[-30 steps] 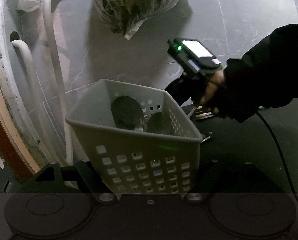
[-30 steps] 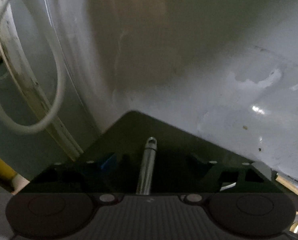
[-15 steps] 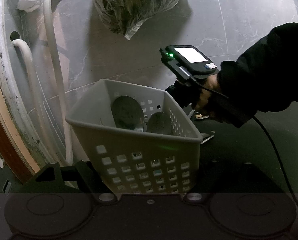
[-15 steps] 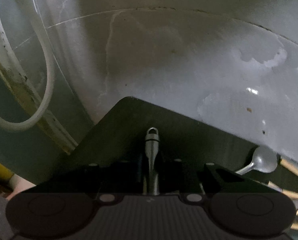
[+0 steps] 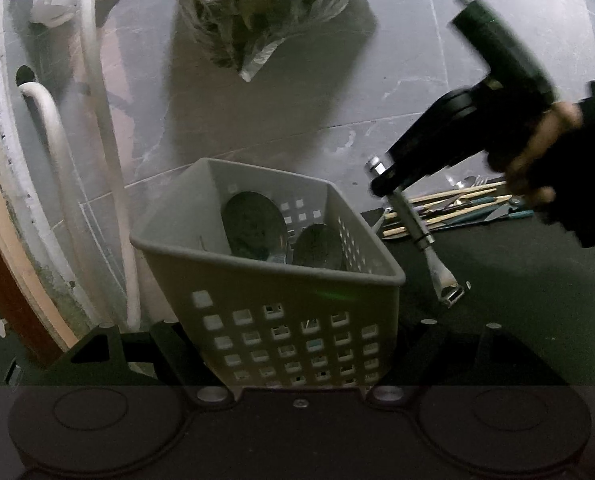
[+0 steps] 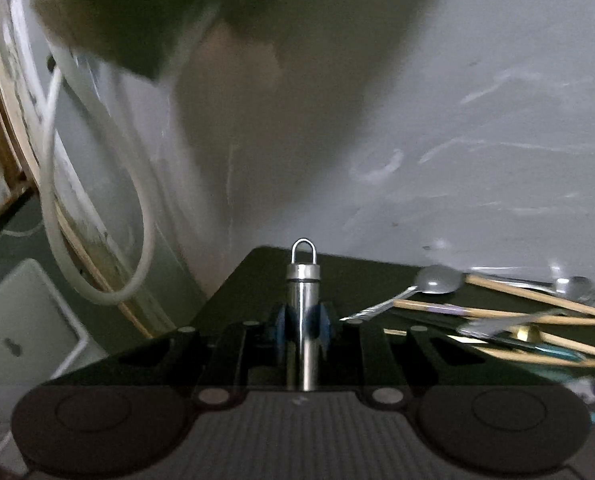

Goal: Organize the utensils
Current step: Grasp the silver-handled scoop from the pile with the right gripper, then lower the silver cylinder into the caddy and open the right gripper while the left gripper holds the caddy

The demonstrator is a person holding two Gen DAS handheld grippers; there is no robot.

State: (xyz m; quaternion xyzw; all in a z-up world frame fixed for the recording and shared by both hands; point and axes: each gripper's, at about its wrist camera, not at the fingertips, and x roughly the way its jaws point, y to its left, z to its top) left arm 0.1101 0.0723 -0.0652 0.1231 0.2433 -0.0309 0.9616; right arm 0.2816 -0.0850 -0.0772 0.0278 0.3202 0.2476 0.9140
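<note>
floor: grey marbled tiles [image 5: 305, 112] | white hoses [image 5: 97, 128] left | light: dim

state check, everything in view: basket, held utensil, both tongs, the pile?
Grey perforated basket: upright, holds two spoons, gripped by the left tongs.
Metal-handled utensil: lifted, clamped in the right tongs, beside the basket.
Loose chopsticks and spoons: lying unsorted on the dark mat.

We see a matt grey plastic basket [image 5: 281, 304] with square perforations, holding shiny metal spoons [image 5: 253, 226]. At three o'clock of it, the black plastic right gripper [image 6: 302, 322] clamps a polished steel utensil handle [image 6: 302, 312]. Pale wooden chopsticks [image 6: 537, 294] lie on a dark matt mat [image 5: 517, 280]. At twelve o'clock, a crinkled glossy plastic bag [image 5: 273, 12] rests on smooth marbled tile [image 5: 417, 60].
</note>
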